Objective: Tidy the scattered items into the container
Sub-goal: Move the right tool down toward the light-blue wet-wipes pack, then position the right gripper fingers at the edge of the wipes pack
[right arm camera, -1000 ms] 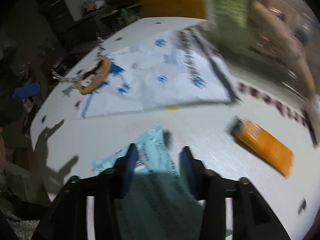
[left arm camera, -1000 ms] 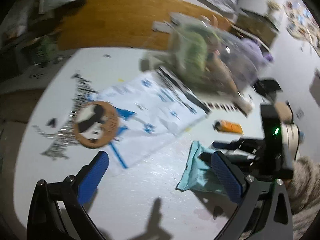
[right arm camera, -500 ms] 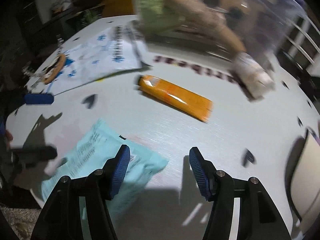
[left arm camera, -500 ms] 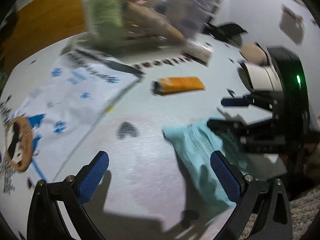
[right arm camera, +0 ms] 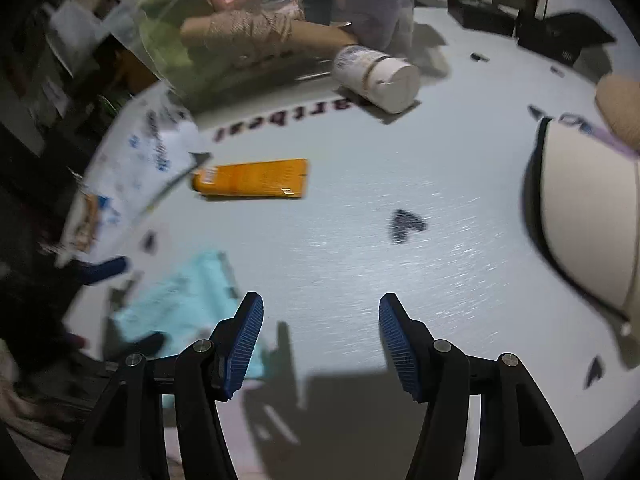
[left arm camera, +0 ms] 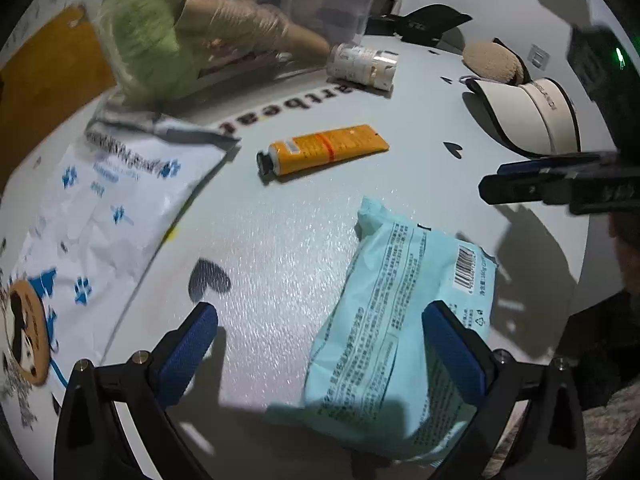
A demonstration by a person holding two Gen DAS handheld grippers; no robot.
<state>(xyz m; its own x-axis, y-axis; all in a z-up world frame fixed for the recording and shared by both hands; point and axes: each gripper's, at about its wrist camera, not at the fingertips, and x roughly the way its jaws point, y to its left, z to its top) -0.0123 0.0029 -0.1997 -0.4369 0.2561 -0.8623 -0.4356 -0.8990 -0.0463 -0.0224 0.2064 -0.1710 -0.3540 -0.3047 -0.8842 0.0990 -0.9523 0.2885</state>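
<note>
Over the pale grey table (left arm camera: 280,240), the left gripper (left arm camera: 320,340) hangs with its blue pads spread wide and nothing pinched; a crinkled light-blue plastic packet (left arm camera: 400,304) lies flat under its right finger (left arm camera: 452,348). Ahead of it lies an orange squeeze tube with a black cap (left arm camera: 324,148), and beyond that the clear plastic container (left arm camera: 224,32), already holding soft things. The right gripper (right arm camera: 320,344) is parted and empty above bare tabletop, the packet off to its left.

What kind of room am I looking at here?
Probably a lived-in home: a white table strewn with an orange squeeze tube, a pale blue plastic packet and a cream sun visor.
</note>
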